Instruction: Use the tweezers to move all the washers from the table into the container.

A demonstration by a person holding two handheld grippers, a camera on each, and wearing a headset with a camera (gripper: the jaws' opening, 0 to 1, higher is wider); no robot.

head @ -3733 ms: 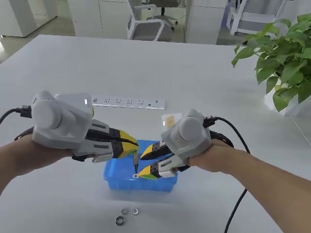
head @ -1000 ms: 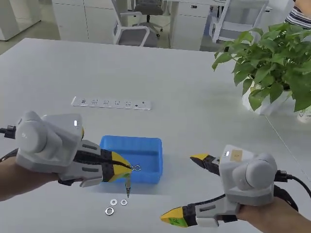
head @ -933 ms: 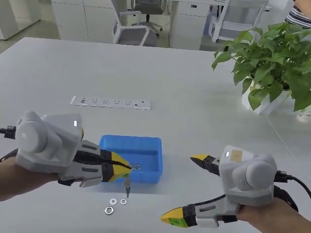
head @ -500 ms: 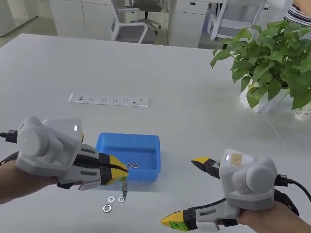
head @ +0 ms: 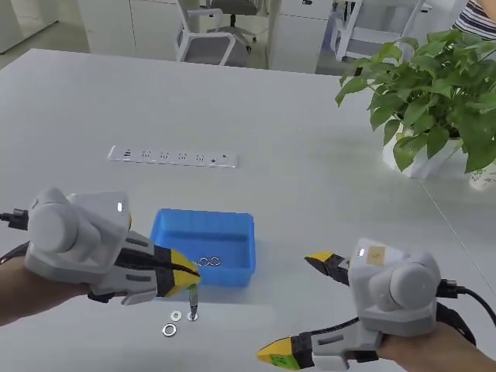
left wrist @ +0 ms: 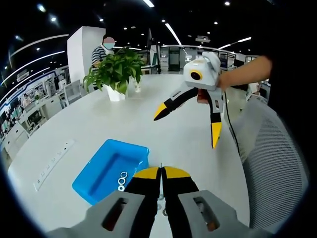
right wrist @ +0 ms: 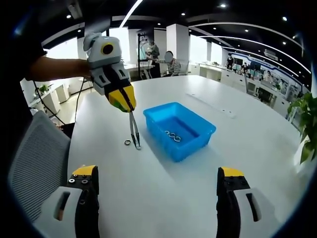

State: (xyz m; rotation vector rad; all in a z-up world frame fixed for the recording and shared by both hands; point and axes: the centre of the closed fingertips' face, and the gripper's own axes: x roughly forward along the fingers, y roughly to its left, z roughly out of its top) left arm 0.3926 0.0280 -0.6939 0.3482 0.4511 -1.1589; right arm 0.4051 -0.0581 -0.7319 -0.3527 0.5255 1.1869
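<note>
Since the earliest frame, the thin metal tweezers (head: pixel 192 301) have left the space above the container and now point down at the small silver washers lying loose on the counter (head: pixel 176 315). The right tongs (head: pixel 291 308) have pulled away to the right. The tweezer tips sit at the nearest loose washer; whether they grip it is too small to tell. From the right gripper view the tweezers (right wrist: pixel 134 131) hang almost upright, with one ring (right wrist: pixel 127 143) just beside their tips.

The left tongs (head: pixel 183 276) are pressed together on the top of the tweezers, as their own view shows (left wrist: pixel 161 173). Just beyond the loose washers stands the shallow blue plastic container (head: pixel 203 216), and two washers inside it (head: pixel 208 261) lie near its front wall. The right tongs are spread wide and hold nothing, well apart from the container, over bare pale grey counter (head: pixel 310 178).

Farther back lie a white power strip (head: pixel 172 157) and, at the right edge, a leafy green plant in a white pot (head: pixel 434 85).
</note>
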